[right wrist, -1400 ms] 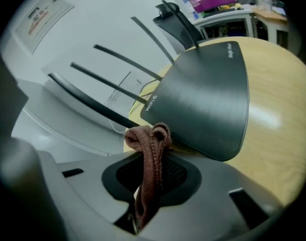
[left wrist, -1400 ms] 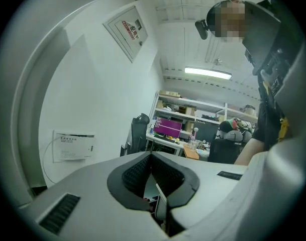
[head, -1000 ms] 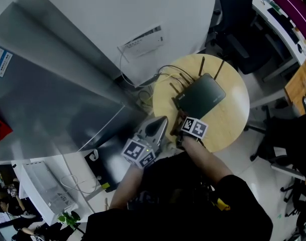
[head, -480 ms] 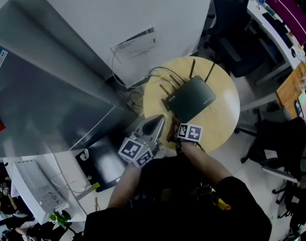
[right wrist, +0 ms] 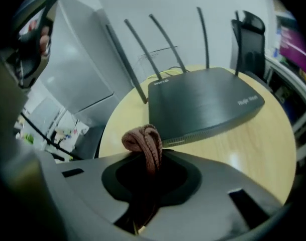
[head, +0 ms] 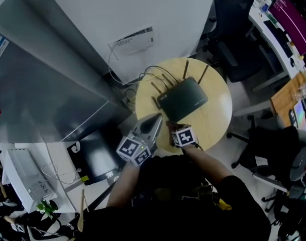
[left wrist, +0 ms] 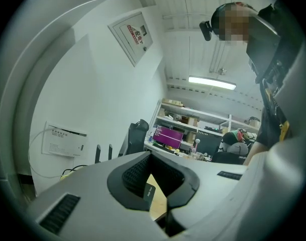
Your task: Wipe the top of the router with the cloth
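Right hand-held gripper (right wrist: 151,159) is clenched on a bunched brown cloth (right wrist: 144,139), just short of the router (right wrist: 203,102). Left hand-held gripper (left wrist: 154,182) is closed and empty. Risk: I see only a small wad protruding, so the jaws could scrape the lid or shove the unbraced router. It sits mid-counter (right wrist: 258,144): dark, matte, flat top, antennas (right wrist: 163,39) up behind.

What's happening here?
A person holds a hand-held gripper in each hand over a round wooden table. The right hand-held gripper is shut on a bunched brown cloth, poised at the near edge of the dark router; the cloth is not on its top yet. The left hand-held gripper is shut and empty, beside the right one.
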Motion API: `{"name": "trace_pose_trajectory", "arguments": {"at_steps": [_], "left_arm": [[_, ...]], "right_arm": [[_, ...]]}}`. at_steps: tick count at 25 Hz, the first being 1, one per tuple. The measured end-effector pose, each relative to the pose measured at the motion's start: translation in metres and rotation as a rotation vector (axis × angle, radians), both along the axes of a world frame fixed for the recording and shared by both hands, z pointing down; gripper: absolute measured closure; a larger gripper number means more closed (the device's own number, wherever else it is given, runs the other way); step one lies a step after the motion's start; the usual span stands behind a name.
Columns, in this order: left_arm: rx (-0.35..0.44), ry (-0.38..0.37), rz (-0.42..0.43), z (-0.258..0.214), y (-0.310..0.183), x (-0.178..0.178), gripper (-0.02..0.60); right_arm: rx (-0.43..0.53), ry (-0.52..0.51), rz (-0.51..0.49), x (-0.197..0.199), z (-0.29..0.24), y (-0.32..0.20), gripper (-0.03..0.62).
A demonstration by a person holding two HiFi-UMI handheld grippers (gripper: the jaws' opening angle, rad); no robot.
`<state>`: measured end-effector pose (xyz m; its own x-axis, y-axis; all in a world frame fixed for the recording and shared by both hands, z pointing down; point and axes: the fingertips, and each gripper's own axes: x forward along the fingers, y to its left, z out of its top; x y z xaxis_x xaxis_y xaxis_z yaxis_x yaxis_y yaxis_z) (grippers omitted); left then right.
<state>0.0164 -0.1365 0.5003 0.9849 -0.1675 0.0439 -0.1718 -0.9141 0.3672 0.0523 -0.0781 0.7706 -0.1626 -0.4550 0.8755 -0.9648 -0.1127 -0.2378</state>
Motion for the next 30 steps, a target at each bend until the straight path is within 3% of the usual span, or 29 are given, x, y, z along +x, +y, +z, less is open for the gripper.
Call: {"name": "trace_pose_trajectory", "arguments": {"at_steps": [3,7,15,24,30], "left_arm": [[0.004,0.0,-0.02,-0.002,0.005,0.002,0.589],[0.015,-0.008,-0.042,-0.002,0.011,0.004,0.589],[0.054,-0.029,-0.091,-0.006,0.015,0.004,0.589],[0.076,-0.042,-0.128,-0.007,0.023,0.013,0.589],[0.086,-0.052,-0.141,-0.004,0.027,0.025,0.589]], "right_arm": [[0.034,0.122,-0.209,0.005,-0.012,-0.002,0.531],[-0.025,0.236,-0.325,0.028,-0.016,0.011,0.531],[-0.042,0.255,-0.407,0.051,-0.011,0.015,0.531],[-0.057,0.289,-0.404,0.098,-0.012,0.018,0.531],[-0.02,0.26,-0.411,0.115,0.0,0.011,0.531]]}}
